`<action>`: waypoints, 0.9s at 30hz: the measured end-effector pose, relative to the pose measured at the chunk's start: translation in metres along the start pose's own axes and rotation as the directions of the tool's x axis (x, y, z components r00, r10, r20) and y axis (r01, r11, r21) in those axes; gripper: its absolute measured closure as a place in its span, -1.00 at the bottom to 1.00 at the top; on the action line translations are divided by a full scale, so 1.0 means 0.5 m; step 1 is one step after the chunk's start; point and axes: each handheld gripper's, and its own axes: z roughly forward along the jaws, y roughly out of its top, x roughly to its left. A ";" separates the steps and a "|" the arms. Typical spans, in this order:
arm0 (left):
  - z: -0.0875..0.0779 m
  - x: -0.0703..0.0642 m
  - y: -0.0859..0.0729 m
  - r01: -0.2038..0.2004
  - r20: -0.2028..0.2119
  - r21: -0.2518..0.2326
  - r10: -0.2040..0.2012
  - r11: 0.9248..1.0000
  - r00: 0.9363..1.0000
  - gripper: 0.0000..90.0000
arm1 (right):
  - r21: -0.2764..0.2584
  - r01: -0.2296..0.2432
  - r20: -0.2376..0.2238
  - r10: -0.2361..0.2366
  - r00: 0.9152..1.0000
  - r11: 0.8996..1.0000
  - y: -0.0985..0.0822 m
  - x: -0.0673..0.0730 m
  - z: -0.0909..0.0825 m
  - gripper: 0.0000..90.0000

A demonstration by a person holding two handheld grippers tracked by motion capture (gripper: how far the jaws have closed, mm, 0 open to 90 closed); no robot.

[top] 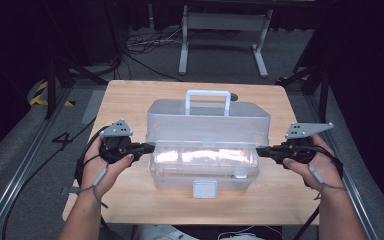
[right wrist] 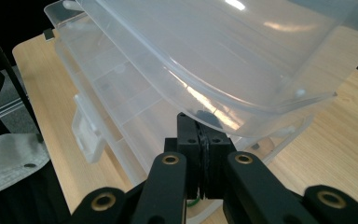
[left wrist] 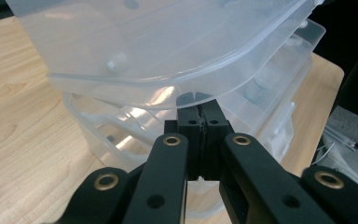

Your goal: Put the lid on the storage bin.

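Note:
A clear plastic toolbox base sits mid-table with its front latch hanging loose. Its lid, with a white handle, is tilted up off the base. My left gripper is shut, its tips tucked under the lid's left rim. The left gripper view shows the closed jaws touching the underside of the lid, nothing between them. My right gripper is shut under the lid's right rim. In the right gripper view the tips press up against the lid's edge.
The wooden table has bare room in front of and behind the box. A small dark item lies behind the handle. A white frame, cables and dark stand legs are on the floor beyond. White cloth hangs at the near edge.

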 end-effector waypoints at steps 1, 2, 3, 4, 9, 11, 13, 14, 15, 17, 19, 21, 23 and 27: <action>0.001 -0.002 0.000 0.003 -0.004 0.005 -0.003 1.000 1.000 1.00 | 0.007 0.001 -0.002 -0.001 1.000 1.000 0.000 0.000 0.000 0.97; 0.001 -0.002 0.000 0.001 -0.003 0.011 -0.001 1.000 1.000 1.00 | 0.013 0.001 -0.003 -0.001 1.000 1.000 0.000 0.001 0.000 0.97; 0.001 -0.003 0.000 -0.003 -0.003 0.025 0.003 1.000 1.000 1.00 | 0.019 0.000 -0.004 0.000 1.000 1.000 -0.001 0.001 0.001 0.97; 0.001 -0.003 0.000 -0.007 -0.005 0.032 0.007 0.999 1.000 1.00 | 0.027 0.004 -0.006 -0.003 1.000 1.000 -0.001 0.001 0.001 0.97; 0.002 -0.004 -0.001 0.001 -0.002 0.053 -0.001 0.999 1.000 1.00 | 0.058 0.003 -0.006 -0.003 1.000 0.998 -0.003 0.001 0.004 0.97; 0.002 -0.004 -0.002 0.003 0.002 0.059 -0.004 0.998 1.000 1.00 | 0.063 0.002 -0.004 -0.001 1.000 0.998 -0.004 0.001 0.005 0.97; 0.002 -0.005 -0.002 0.007 -0.004 0.073 -0.007 0.997 1.000 1.00 | 0.076 0.002 -0.003 -0.002 1.000 0.997 -0.005 0.000 0.005 0.97; 0.002 -0.005 -0.003 0.009 -0.010 0.080 -0.008 0.997 1.000 1.00 | 0.081 0.003 -0.004 -0.002 1.000 0.997 -0.005 0.000 0.005 0.97; 0.002 -0.005 -0.003 0.013 -0.012 0.086 -0.012 0.996 1.000 1.00 | 0.088 0.004 -0.005 -0.003 1.000 0.996 -0.006 0.000 0.005 0.97; 0.002 -0.004 -0.004 0.008 -0.013 0.097 -0.007 0.995 1.000 1.00 | 0.103 0.008 -0.006 -0.007 1.000 0.995 -0.006 0.000 0.006 0.97; 0.003 -0.005 -0.005 0.008 -0.012 0.114 -0.007 0.993 1.000 1.00 | 0.113 0.008 -0.007 -0.007 1.000 0.994 -0.007 0.001 0.007 0.97; 0.004 -0.006 -0.005 0.010 -0.017 0.122 -0.008 0.992 1.000 1.00 | 0.131 0.007 -0.008 -0.006 1.000 0.991 -0.008 0.001 0.008 0.97; 0.005 -0.007 -0.006 0.009 -0.016 0.135 -0.007 0.991 1.000 1.00 | 0.141 0.007 -0.006 -0.006 1.000 0.990 -0.008 0.001 0.009 0.97; 0.006 -0.006 -0.007 0.013 -0.015 0.146 -0.011 0.989 1.000 1.00 | 0.158 0.013 -0.007 -0.012 1.000 0.987 -0.009 0.001 0.009 0.97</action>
